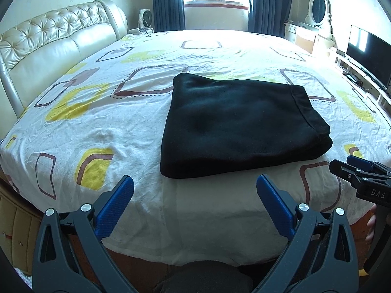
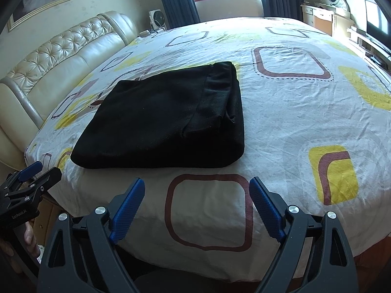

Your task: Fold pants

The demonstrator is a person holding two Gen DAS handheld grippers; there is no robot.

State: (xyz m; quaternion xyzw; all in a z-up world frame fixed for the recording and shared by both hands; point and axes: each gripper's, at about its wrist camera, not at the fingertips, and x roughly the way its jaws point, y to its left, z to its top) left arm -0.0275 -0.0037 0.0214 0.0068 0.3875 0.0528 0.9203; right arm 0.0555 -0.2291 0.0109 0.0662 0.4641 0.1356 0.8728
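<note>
Black pants point(image 1: 242, 127) lie folded into a thick rectangle on the patterned bed sheet point(image 1: 122, 131), with the waistband edge at the right. In the right wrist view the same pants point(image 2: 166, 122) sit left of centre. My left gripper point(image 1: 195, 181) hangs open above the near edge of the bed, just short of the pants, nothing between its blue pads point(image 1: 114, 207). My right gripper point(image 2: 197, 183) is open too, over the sheet point(image 2: 293, 122) in front of the pants' right corner. Each gripper shows at the edge of the other's view: the right one point(image 1: 352, 168) and the left one point(image 2: 39, 171).
A cream tufted headboard point(image 1: 56, 46) runs along the left side of the bed. A window with dark curtains point(image 1: 168, 2) is at the back, a dressing table with an oval mirror point(image 1: 317, 9) and a television point(image 1: 366, 51) at the right. A hand point(image 2: 30, 239) holds the left gripper's handle.
</note>
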